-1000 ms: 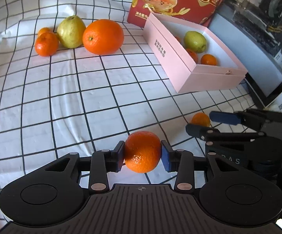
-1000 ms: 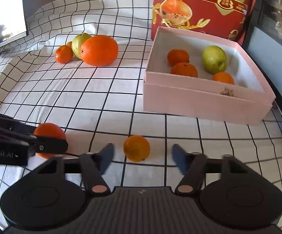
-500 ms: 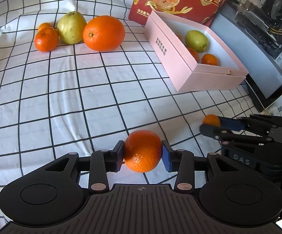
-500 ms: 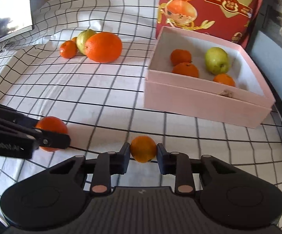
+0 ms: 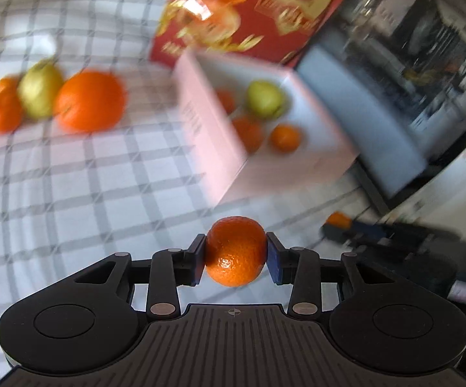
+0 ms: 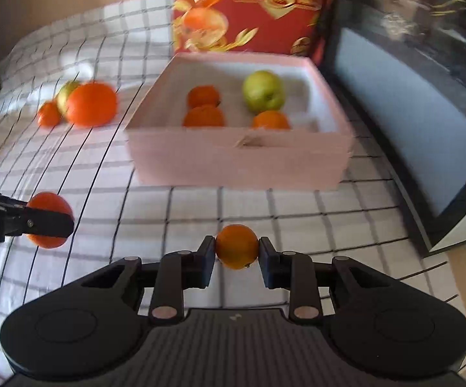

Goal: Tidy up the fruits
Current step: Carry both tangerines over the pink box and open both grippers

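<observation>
My left gripper [image 5: 235, 259] is shut on a mandarin [image 5: 236, 245], held above the checked cloth; it also shows in the right wrist view [image 6: 49, 220]. My right gripper [image 6: 236, 255] is shut on a smaller orange [image 6: 236, 245], lifted off the cloth in front of the pink box [image 6: 239, 158]. The box [image 5: 207, 135] holds a green guava [image 6: 262, 91] and three small oranges. A large orange [image 5: 89, 100], a green guava [image 5: 39, 92] and small mandarins [image 5: 4, 113] lie on the cloth to the far left.
A red gift box [image 6: 249, 6] stands behind the pink box. A dark monitor [image 6: 426, 96] lies along the right edge of the table. The checked cloth [image 6: 136, 213] covers the table.
Both grippers have lifted their fruit and moved toward the pink box. The right gripper closed on the small orange over the past second.
</observation>
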`<state>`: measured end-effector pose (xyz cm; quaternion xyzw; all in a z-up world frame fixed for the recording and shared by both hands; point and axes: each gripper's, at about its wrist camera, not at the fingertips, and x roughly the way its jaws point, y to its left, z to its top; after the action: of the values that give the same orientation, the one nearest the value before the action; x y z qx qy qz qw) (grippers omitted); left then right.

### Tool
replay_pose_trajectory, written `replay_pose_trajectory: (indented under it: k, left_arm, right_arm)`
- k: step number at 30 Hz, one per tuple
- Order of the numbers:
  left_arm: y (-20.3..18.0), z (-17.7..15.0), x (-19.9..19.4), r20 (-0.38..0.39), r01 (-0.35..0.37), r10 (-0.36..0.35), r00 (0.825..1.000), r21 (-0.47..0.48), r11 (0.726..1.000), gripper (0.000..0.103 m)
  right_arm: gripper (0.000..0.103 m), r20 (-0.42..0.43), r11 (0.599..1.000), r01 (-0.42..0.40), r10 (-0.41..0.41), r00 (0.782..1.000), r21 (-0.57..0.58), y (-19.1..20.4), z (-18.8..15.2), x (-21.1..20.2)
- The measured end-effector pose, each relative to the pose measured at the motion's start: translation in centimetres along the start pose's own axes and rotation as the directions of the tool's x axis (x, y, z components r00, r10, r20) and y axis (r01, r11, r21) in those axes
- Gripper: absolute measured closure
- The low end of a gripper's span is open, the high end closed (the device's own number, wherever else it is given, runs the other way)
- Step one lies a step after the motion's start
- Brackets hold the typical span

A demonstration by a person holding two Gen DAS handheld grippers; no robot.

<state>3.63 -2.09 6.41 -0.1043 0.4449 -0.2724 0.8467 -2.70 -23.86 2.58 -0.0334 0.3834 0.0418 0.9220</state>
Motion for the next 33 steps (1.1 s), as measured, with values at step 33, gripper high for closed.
replay_pose_trajectory:
  k: [33]
  left_arm:
    - [-6.3, 13.9, 9.1, 0.152, -0.088, 0.068, 0.986, 0.126, 0.988, 0.057]
  right_arm:
    - [0.050, 0.104, 0.997, -0.039, 0.046, 0.994, -0.070, -3.4, 9.6, 6.4]
